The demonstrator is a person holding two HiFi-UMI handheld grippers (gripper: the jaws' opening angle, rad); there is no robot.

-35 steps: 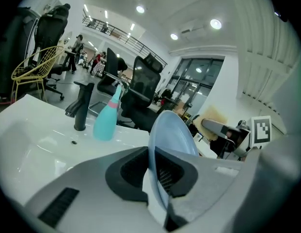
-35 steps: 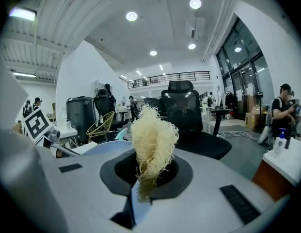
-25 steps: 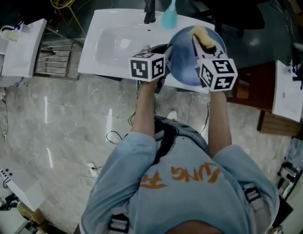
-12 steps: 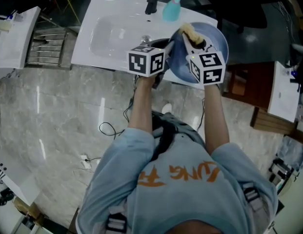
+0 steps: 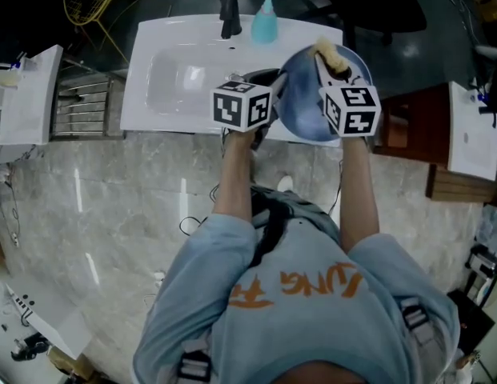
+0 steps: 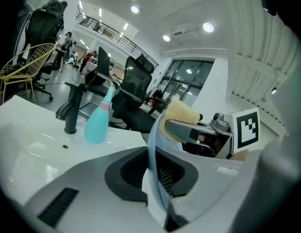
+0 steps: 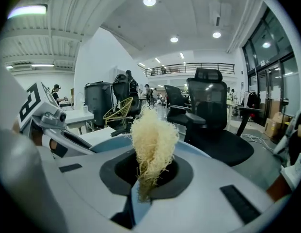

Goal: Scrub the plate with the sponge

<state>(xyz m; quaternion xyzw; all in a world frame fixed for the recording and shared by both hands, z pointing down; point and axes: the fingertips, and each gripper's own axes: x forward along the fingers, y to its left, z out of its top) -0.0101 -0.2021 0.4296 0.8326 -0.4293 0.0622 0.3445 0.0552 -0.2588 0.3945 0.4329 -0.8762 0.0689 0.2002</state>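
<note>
My left gripper (image 6: 158, 181) is drawn narrow and clamped on the near rim of the blue plate (image 5: 306, 112), which I see standing on edge, tilted, over the right end of the white sink (image 5: 172, 82); my right gripper (image 7: 140, 191) is pinched tight on the pale, stringy sponge (image 7: 153, 139). The sponge sits against the plate's face up by its far rim; a dark tap (image 5: 228, 14) and a teal bottle (image 5: 264, 24) stand behind the basin.
</note>
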